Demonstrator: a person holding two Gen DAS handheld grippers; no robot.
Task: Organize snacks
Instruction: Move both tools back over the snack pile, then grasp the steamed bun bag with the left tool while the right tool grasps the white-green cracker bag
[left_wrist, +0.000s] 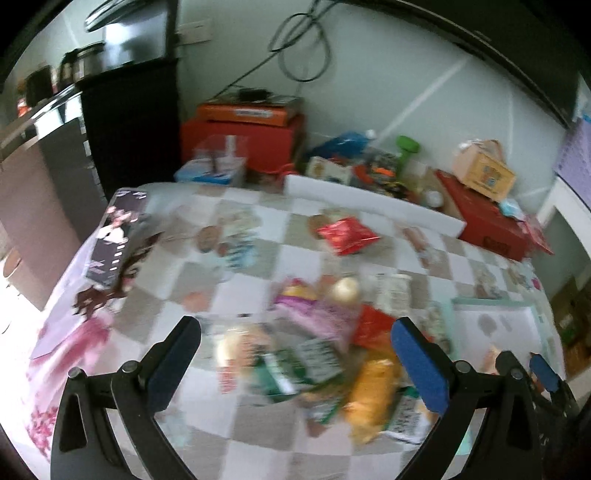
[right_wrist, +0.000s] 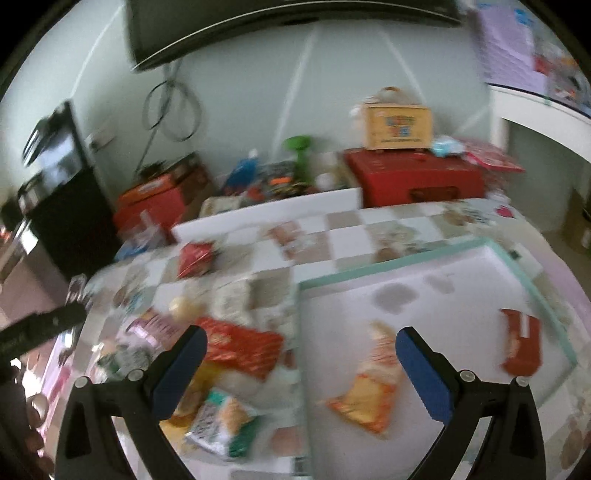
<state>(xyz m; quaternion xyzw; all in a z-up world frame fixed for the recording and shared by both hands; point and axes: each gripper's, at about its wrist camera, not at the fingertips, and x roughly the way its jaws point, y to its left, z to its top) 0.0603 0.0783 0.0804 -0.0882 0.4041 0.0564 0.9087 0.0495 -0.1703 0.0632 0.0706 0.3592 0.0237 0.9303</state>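
A heap of several snack packets (left_wrist: 321, 350) lies on the checked tablecloth, blurred by motion. My left gripper (left_wrist: 295, 336) hovers open above the heap, holding nothing. A lone red packet (left_wrist: 347, 232) lies farther back on the table. In the right wrist view a white tray with a mint rim (right_wrist: 424, 258) holds an orange triangular packet (right_wrist: 373, 384) and a red packet (right_wrist: 521, 347). My right gripper (right_wrist: 301, 341) stands open over the tray's left edge, empty, with a red packet (right_wrist: 240, 347) and a green-white packet (right_wrist: 221, 421) to its left.
A long white box (left_wrist: 369, 201) borders the table's far side, with red boxes (left_wrist: 480, 218), a green dumbbell (left_wrist: 406, 149) and clutter behind it against the wall. A dark cabinet (left_wrist: 129, 122) stands at the left. The right gripper's tip (left_wrist: 543, 369) shows at the lower right.
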